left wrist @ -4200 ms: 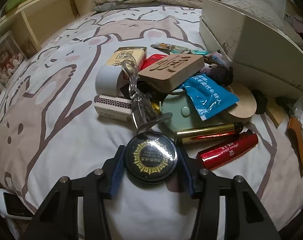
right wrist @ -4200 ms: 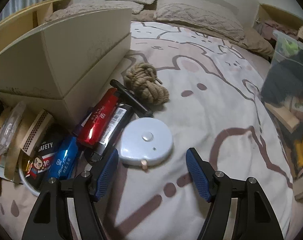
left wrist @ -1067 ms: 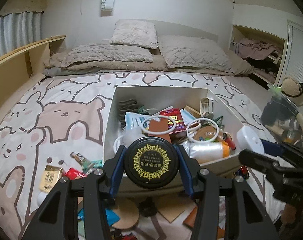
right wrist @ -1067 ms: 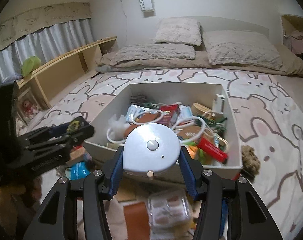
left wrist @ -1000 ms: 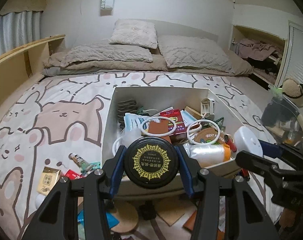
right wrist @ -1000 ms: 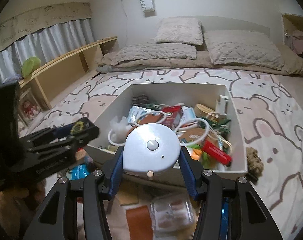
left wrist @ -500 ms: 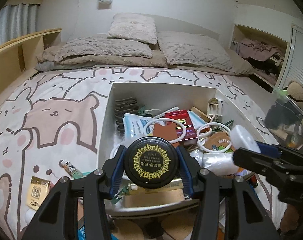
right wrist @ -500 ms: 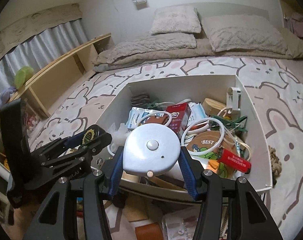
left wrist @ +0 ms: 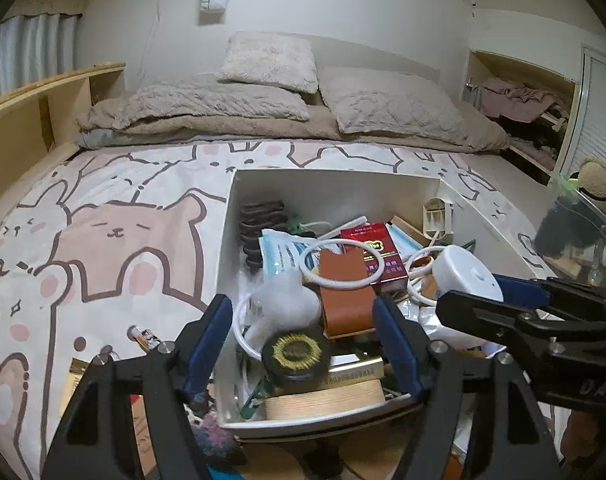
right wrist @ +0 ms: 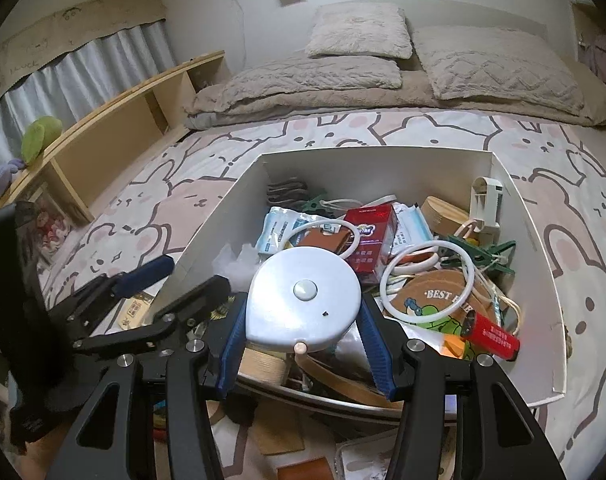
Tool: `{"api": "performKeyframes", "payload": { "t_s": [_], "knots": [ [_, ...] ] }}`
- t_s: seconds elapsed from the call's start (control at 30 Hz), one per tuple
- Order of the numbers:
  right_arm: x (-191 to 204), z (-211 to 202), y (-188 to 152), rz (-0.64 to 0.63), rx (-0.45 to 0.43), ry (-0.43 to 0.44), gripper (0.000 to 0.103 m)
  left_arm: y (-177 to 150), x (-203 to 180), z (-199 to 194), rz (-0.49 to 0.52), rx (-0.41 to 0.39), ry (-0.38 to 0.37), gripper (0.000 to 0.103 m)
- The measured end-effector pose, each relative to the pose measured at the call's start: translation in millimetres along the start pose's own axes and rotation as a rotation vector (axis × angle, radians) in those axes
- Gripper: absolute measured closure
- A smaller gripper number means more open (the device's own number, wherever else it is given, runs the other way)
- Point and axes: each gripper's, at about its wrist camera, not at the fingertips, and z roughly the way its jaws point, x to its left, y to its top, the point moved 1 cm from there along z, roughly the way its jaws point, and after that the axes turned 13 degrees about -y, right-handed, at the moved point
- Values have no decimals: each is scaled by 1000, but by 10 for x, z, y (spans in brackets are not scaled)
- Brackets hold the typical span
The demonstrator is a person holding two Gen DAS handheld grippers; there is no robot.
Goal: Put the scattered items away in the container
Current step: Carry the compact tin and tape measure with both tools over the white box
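Left wrist view: our left hand-held gripper [left wrist: 303, 344] apart, having just been opening, black round tin [left wrist: 296, 356] dropped into white box [left wrist: 335, 186]; right hand-held gripper [right wrist: 303, 334] clamps tape measure [right wrist: 303, 300], which may bounce off the near-edge clutter when released.

My white box [right wrist: 537, 240] is heaped nearly to its rim with clutter, its upright walls fence the pile on all sides, my right gripper [left wrist: 515, 304] crowds in just beside my left gripper [left wrist: 303, 344], and only the bed [left wrist: 103, 216] around the box lies open.
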Motion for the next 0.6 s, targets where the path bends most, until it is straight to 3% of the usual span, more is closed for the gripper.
{"api": "performKeyframes", "payload": {
  "t_s": [0.6],
  "knots": [
    [291,269,-19,-31,76,5,49,172,358,-401,-95,-88,21,30]
  ]
}}
